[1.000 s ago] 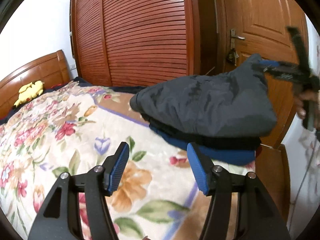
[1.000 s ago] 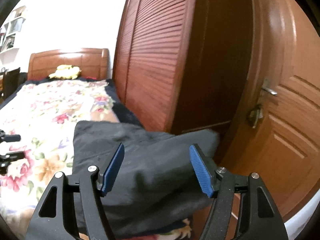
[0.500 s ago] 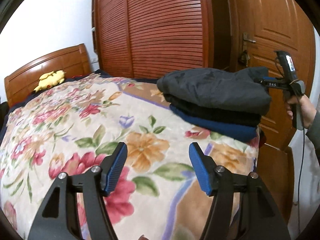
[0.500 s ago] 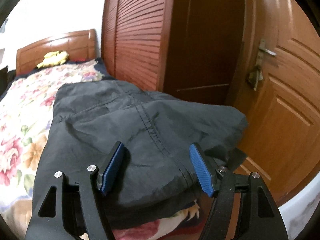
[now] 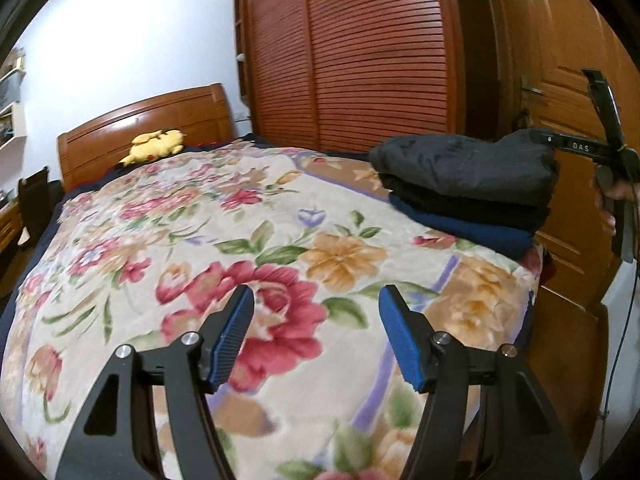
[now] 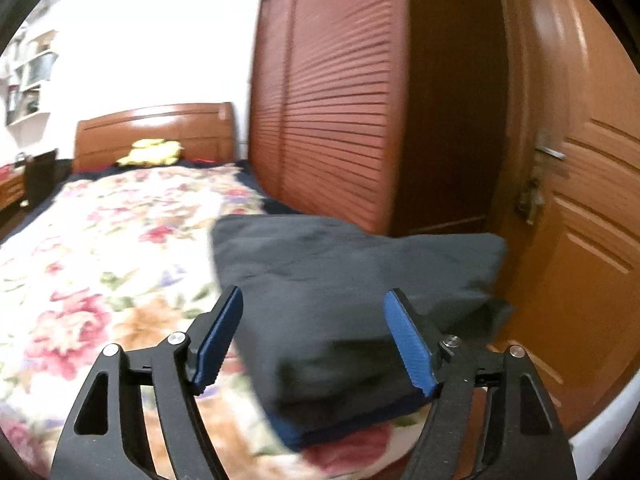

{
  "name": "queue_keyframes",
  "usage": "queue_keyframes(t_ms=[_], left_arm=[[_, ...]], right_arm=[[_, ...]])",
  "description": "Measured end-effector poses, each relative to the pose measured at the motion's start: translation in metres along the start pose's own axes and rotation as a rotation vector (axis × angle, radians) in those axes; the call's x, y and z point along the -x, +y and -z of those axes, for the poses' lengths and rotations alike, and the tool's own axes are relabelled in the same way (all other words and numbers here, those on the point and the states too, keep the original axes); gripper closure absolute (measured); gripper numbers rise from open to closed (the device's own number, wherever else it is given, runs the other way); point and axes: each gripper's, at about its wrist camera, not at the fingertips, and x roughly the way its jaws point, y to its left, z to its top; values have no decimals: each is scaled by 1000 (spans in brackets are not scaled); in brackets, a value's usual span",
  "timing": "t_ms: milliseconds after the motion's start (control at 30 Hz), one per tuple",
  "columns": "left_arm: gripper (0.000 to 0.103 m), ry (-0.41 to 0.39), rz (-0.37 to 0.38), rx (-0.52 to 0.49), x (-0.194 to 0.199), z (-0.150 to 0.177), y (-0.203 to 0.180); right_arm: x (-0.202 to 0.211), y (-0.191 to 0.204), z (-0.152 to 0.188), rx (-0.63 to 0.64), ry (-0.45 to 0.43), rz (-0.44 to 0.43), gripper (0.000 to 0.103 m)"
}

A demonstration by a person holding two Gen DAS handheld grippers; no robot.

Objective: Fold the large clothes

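A folded dark grey garment (image 5: 468, 166) lies on top of a stack of folded clothes, over a black one and a navy one (image 5: 472, 234), at the bed's far right corner. The stack also shows in the right wrist view (image 6: 352, 280). My left gripper (image 5: 316, 336) is open and empty above the floral blanket (image 5: 200, 240), well short of the stack. My right gripper (image 6: 316, 340) is open and empty, just above the near edge of the stack. In the left wrist view the right gripper's body (image 5: 600, 148) shows beside the stack.
A wooden headboard (image 5: 144, 120) with a yellow plush toy (image 5: 156, 146) is at the far end of the bed. A slatted wardrobe (image 5: 360, 52) and a wooden door (image 5: 560, 80) stand right of the bed, close behind the stack.
The grey garment has been set down on the stack and let go. My right gripper has drawn back from it. My left gripper has pulled back from the stack.
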Motion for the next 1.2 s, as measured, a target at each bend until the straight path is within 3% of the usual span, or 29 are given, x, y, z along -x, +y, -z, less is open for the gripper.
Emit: queue_keyframes(t_ms=[200, 533, 667, 900, 1200], left_arm=[[39, -10, -51, 57, 23, 22, 24], [39, -13, -185, 121, 48, 50, 71], [39, -10, -247, 140, 54, 63, 87], [38, -11, -304, 186, 60, 77, 108], [38, -77, -384, 219, 94, 91, 121]], right_arm=[[-1, 71, 8, 27, 16, -134, 19], [-5, 209, 40, 39, 44, -364, 19], [1, 249, 49, 47, 43, -412, 19], [8, 279, 49, 37, 40, -461, 19], [34, 292, 58, 38, -47, -454, 19]])
